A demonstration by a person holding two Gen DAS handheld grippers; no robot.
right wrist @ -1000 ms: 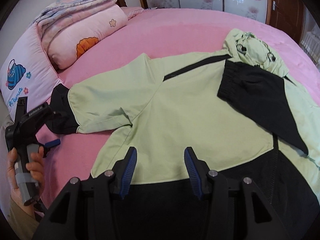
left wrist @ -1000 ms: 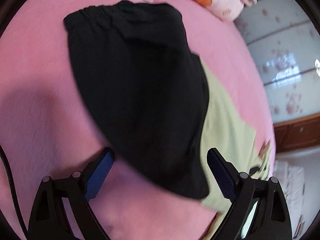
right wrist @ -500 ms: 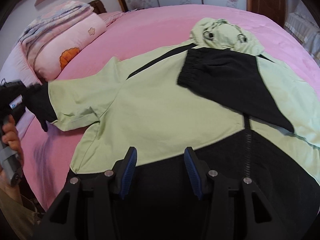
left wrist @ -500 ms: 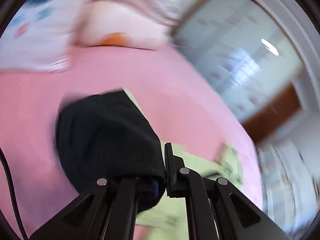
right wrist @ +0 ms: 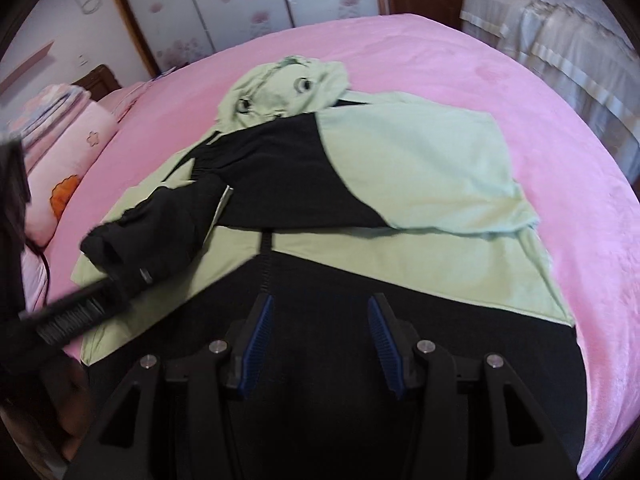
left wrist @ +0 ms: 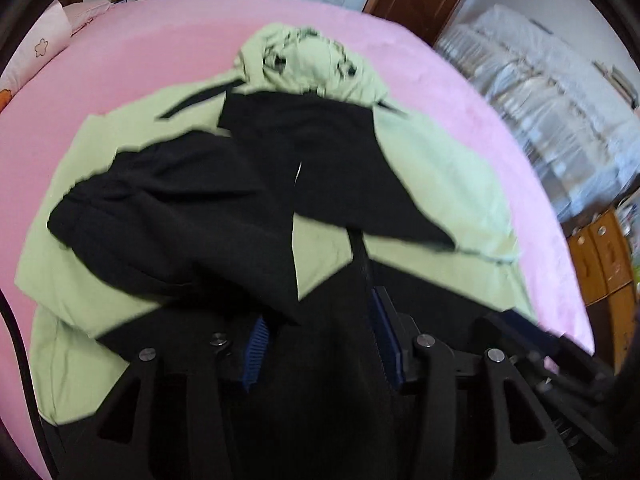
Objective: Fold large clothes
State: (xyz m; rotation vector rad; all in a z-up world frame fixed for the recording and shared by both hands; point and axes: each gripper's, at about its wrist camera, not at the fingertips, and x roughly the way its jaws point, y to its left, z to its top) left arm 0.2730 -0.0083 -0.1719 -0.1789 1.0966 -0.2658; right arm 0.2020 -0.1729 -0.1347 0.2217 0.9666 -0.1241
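Jacket: we see the green-and-black jacket (right wrist: 420, 168) spread on the pink bed (right wrist: 520, 92), hood (right wrist: 280, 88) far end, 2 black sleeves (left wrist: 168, 216) folded across the chest.
Left gripper (left wrist: 320, 344): jaws opening over the black hem (nothing pinched).
Right gripper (right wrist: 320, 336): we hold it half-open, empty, above the hem.
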